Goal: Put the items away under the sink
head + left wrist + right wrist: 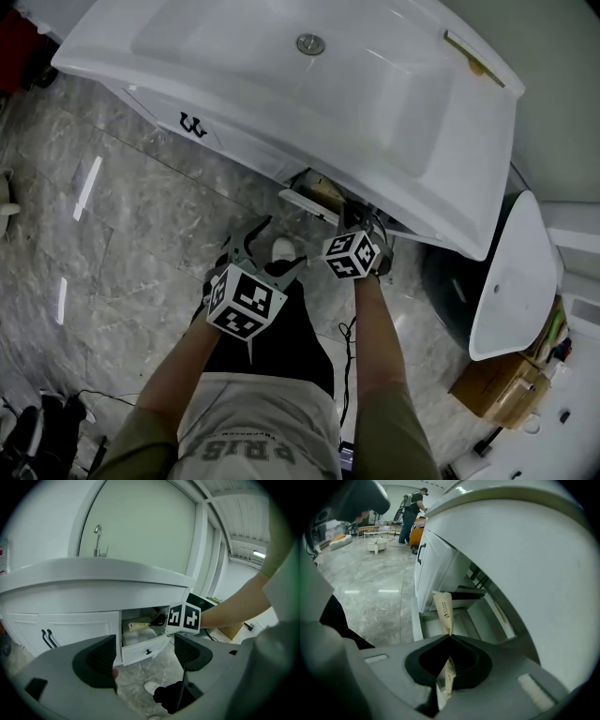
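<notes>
Pinching a slim beige paper sachet (443,610), seemingly light and floppy, mid-length in the clamped right gripper (450,637), with the left gripper (145,654) gaping empty.

Grey marble floor (122,234), pale wall (42,522), striplight (259,554)

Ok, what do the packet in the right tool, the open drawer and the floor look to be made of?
Packet: probably tan kraft paper, matte, flat and creased, with dark print.
Drawer: white painted or laminated board, can't tell which; smooth front with a soft sheen.
Floor: polished grey marble or marble-look tile; pale veins and sharp bright reflections of lights.
</notes>
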`<state>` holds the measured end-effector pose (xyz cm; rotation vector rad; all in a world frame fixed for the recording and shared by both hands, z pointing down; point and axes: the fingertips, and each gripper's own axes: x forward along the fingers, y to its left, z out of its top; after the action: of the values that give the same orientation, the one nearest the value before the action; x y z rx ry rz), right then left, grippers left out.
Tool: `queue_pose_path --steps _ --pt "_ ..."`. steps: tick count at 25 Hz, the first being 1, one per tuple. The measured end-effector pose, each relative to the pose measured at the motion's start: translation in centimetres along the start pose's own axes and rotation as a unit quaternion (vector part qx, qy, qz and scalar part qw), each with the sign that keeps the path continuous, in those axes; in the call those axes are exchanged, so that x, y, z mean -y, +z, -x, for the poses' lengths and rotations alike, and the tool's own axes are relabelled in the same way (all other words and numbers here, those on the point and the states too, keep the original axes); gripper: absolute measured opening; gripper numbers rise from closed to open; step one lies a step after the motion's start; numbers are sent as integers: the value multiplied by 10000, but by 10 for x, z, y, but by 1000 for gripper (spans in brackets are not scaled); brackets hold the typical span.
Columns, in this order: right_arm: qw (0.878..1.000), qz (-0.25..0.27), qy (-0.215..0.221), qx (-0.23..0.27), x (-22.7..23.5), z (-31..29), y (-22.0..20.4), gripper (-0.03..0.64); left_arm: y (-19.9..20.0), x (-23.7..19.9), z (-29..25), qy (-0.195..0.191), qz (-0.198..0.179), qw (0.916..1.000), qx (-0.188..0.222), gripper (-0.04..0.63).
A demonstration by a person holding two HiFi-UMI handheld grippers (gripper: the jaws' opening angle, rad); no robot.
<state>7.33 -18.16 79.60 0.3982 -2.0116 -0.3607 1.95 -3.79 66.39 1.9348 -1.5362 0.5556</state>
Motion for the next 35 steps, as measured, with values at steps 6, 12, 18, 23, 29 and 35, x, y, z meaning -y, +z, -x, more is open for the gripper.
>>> queue_pose_path --steps 6,12,18,23,29,35 --pt "9990 373 153 -188 -3 -35 -12 2 -30 3 -28 -22 -12 9998 -196 374" --pt "9972 542 202 -477 -1 -59 -22 2 -38 -5 -45 15 -3 9998 -196 374" --pt "9948 774 326 -571 -6 -81 -23 2 -49 -12 -61 42 43 9998 -210 374" --pt "9933 814 378 -730 -6 -98 -30 2 -58 -15 -70 59 200 9996 -201 374" --pt "9917 814 511 -850 -5 -109 -37 2 -64 -20 -78 68 323 9992 -242 374" --pt "9911 776 568 -917 -1 -113 -38 3 -62 -19 -83 23 391 9988 -297 377"
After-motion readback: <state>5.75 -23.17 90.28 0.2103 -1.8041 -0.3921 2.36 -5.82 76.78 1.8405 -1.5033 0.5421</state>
